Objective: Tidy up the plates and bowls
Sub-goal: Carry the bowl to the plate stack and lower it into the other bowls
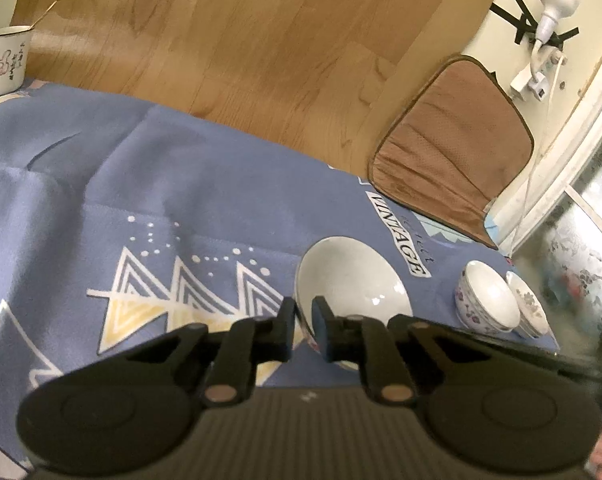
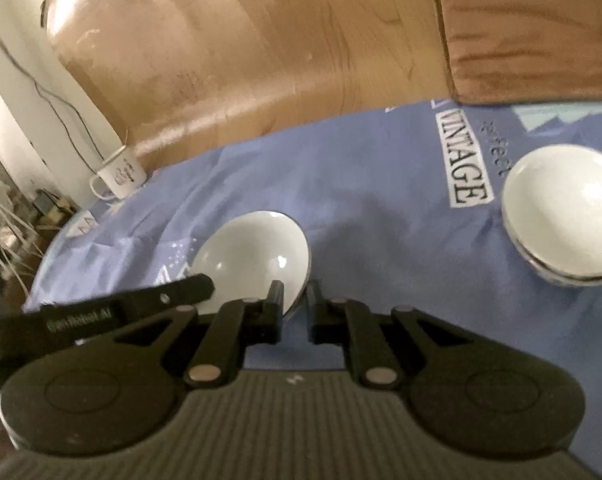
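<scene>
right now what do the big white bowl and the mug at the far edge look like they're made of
Big white bowl: likely glazed ceramic or porcelain, going by its glossy surface and sharp highlights. Mug: probably enamelled metal, given its thin dark-rimmed lip and printed side, though blur leaves that open.

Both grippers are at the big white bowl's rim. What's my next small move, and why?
Probably lift the large white bowl slightly. The left gripper and right gripper each straddle its rim, and the stacked floral bowls sit apart, a likely place for it.
</scene>
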A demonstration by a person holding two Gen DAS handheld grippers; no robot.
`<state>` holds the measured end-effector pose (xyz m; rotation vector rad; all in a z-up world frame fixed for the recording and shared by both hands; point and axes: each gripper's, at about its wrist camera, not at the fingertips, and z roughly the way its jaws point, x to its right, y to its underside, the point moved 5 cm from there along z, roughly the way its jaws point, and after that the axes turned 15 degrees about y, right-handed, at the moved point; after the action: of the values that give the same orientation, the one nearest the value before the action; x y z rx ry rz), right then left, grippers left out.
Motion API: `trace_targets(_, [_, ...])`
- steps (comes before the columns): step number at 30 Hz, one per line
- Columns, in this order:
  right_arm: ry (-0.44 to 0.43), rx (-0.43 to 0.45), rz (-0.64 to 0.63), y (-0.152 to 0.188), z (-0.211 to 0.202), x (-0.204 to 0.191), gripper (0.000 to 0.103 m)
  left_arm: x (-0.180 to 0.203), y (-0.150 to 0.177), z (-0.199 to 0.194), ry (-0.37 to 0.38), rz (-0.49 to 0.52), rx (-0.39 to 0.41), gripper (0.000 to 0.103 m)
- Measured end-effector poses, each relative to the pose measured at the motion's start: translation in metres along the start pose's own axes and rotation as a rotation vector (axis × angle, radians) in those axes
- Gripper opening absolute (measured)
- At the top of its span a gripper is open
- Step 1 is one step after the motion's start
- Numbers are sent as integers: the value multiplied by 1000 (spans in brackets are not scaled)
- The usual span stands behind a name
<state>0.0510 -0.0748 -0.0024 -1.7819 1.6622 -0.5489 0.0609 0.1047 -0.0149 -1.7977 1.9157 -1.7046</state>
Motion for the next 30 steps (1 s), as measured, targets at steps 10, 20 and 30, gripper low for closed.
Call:
trace_targets(10, [76, 144, 4, 5, -32, 25, 14, 40, -3, 16, 56, 62, -31, 11])
trace_targets(20, [184, 281, 78, -3, -61, 71, 14, 99, -16, 59, 104, 174, -67, 11])
trace_targets(30, [256, 322, 183, -6, -69, 119, 14, 140, -15, 109, 116, 252, -124, 11])
